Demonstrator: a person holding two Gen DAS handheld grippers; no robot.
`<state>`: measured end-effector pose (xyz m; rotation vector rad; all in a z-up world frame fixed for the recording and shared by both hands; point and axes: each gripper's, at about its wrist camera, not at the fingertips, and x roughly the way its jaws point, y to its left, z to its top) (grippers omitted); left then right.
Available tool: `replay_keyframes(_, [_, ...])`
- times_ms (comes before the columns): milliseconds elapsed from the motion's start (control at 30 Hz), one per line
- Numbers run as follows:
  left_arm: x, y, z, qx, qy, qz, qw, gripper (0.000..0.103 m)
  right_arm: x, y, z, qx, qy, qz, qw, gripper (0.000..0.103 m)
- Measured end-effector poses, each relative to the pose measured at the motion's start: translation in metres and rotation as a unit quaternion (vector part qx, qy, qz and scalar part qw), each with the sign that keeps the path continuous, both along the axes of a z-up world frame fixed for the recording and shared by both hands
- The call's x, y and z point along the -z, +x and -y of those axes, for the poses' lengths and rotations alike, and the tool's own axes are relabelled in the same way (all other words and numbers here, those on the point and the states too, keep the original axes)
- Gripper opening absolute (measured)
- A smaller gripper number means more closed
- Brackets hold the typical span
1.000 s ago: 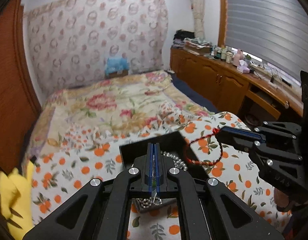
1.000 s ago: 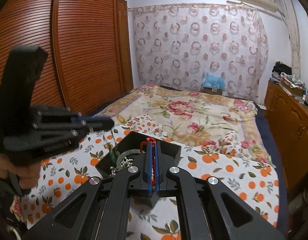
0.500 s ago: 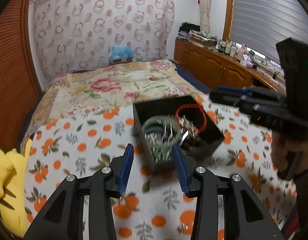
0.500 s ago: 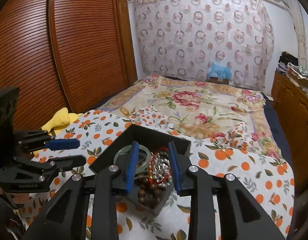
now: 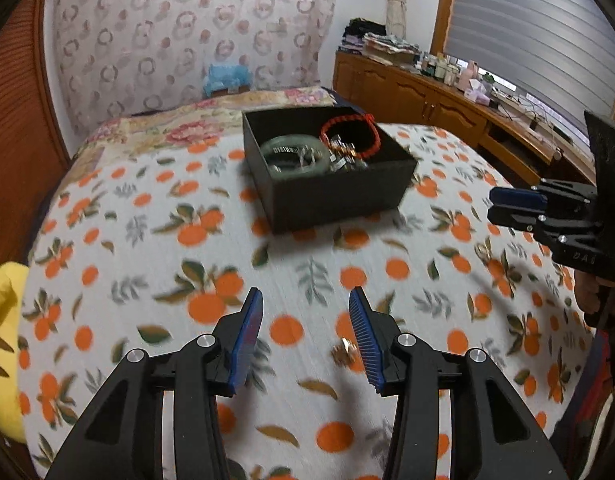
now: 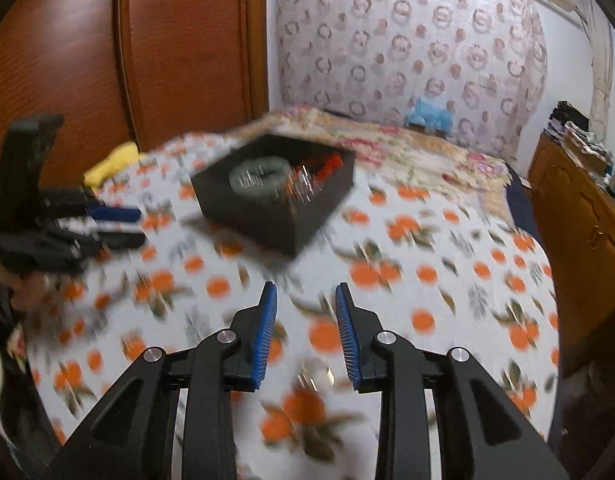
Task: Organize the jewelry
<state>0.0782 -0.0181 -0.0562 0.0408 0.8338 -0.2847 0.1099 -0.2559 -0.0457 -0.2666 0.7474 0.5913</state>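
A black box (image 5: pixel 327 196) (image 6: pixel 275 224) stands on the orange-print cloth. It holds a green bangle (image 5: pixel 293 152) (image 6: pixel 263 176), a red cord bracelet (image 5: pixel 349 136) (image 6: pixel 331 164) and silver bead pieces (image 5: pixel 343 160). My left gripper (image 5: pixel 305 300) is open and empty, pulled back from the box. A small gold piece (image 5: pixel 344 357) lies on the cloth by its right finger. My right gripper (image 6: pixel 306 294) is open and empty, also back from the box; it shows at the right of the left wrist view (image 5: pixel 507 206). Small shiny pieces (image 6: pixel 315 378) lie below its fingers.
The cloth (image 5: pixel 147 240) covers a bed. A yellow item (image 5: pixel 1 320) lies at its left edge. A wooden wardrobe (image 6: pixel 107 60) stands on the left, a cluttered wooden counter (image 5: pixel 447 96) on the right. A small ring (image 5: pixel 483 250) lies near the right gripper.
Both grippers opened, letting go of the beads and the red bracelet into the box. Both then pulled back from the box and now sit lower over the cloth.
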Motion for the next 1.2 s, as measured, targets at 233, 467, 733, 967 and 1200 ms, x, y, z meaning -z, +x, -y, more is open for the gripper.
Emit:
replay_keyframes(233, [0.008,-0.013,0.009,0.016,0.001,-0.013,0.9998,0.044,0.022,0.0,0.006,-0.003,-0.021,-0.037,0.999,0.033])
replay_keyframes(467, [0.016,-0.016,0.017,0.027,0.01,-0.023,0.9993,0.046,0.032,0.002,-0.002,0.0,-0.043,-0.04,0.998,0.033])
replay_keyframes(733, [0.021,-0.015,0.023,0.03,0.018,-0.023,0.9991,0.04,0.029,-0.001,-0.004,-0.005,-0.041,-0.032,0.999,0.013])
replay_keyframes(967, [0.021,-0.017,0.025,0.035,0.02,-0.019,0.999,0.014,0.027,0.0,-0.002,-0.003,-0.039,-0.03,0.999,0.012])
replay_keyframes(1200, [0.016,-0.018,0.026,0.034,0.013,-0.009,0.9993,0.014,0.023,0.001,0.003,0.005,-0.027,-0.023,0.999,0.012])
